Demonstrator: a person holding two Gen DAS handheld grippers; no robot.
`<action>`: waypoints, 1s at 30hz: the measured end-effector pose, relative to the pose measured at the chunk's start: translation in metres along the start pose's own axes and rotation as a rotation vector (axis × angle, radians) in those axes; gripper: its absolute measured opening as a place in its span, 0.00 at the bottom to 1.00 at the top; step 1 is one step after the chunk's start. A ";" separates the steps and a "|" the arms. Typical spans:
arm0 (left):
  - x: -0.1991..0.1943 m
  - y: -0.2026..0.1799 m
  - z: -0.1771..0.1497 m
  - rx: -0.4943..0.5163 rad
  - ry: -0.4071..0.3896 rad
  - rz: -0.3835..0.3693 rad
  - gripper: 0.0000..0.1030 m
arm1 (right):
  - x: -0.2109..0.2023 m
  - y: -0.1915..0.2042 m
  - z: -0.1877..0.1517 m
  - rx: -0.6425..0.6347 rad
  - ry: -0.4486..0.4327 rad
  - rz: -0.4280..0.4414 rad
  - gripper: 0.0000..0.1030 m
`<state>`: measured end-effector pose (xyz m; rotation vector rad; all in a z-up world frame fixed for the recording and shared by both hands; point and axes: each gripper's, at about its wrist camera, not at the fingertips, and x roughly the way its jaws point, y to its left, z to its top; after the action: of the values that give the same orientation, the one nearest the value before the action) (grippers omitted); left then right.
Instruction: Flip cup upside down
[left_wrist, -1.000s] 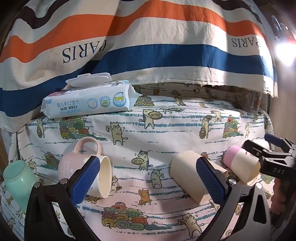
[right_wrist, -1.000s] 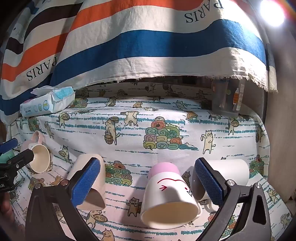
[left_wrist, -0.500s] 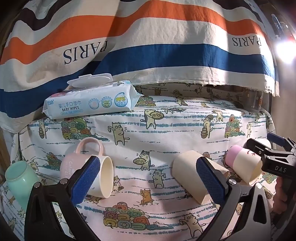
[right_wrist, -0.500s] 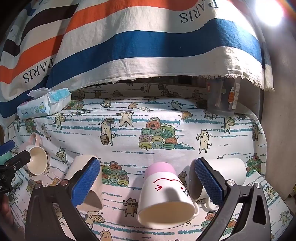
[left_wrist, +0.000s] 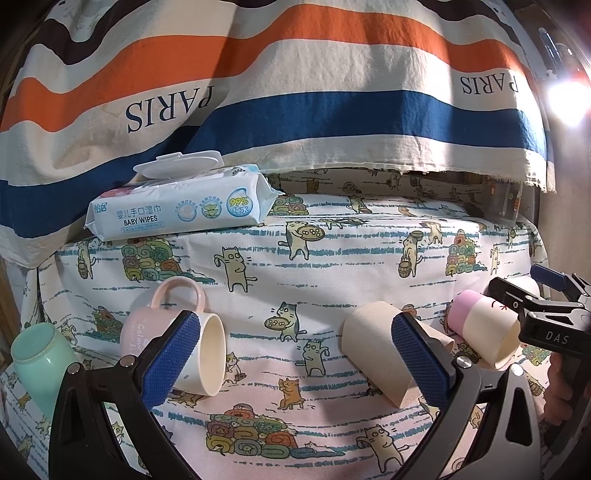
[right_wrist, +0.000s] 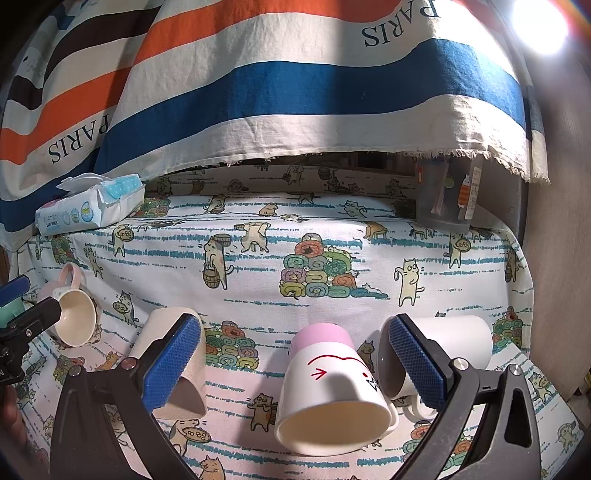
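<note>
Drifting only slightly since a second ago, with both views sliding a touch and no cup shifting. Holding the left tool (left_wrist: 295, 332) wide open and empty above the cat-print surface (left_wrist: 332, 258), between a pink mug (left_wrist: 166, 343) and a beige cup (left_wrist: 373, 347), both on their sides. Keeping the right tool (right_wrist: 293, 332) equally wide and empty, framing a white cup with a pink base (right_wrist: 332, 387) lying on its side, mouth toward the camera, just beside a white mug (right_wrist: 454, 339). Judging the flip as not yet begun: nothing gripped, nothing lifted, every cup in view tipped over, including a mint cup (left_wrist: 40, 362) at the far left. Leaving, probably, the closing on the pink-based cup, the lift, the turn and the setting down on its rim. Reading "BABY WIPES" and "99%", plus Chinese characters, on a wipes pack (left_wrist: 177, 210) at the back; "PARIS", upside down, on the striped cloth (left_wrist: 295, 92) hanging behind; "DAS" on the right tool's body; a red arrow drawn on the pink-based cup.
</note>
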<state>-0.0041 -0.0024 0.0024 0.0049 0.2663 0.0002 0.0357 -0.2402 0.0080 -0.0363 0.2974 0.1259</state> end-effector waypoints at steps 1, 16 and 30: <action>0.000 0.000 0.000 0.002 0.000 -0.001 1.00 | 0.000 0.000 0.000 0.000 0.000 0.000 1.00; 0.001 -0.001 0.000 0.007 0.005 -0.001 1.00 | 0.000 0.002 -0.001 0.000 0.002 0.005 1.00; 0.001 -0.001 -0.001 0.007 0.005 0.000 1.00 | 0.000 0.002 -0.001 -0.001 0.002 0.006 1.00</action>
<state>-0.0034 -0.0029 0.0015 0.0116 0.2712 -0.0012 0.0354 -0.2384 0.0072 -0.0361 0.2991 0.1314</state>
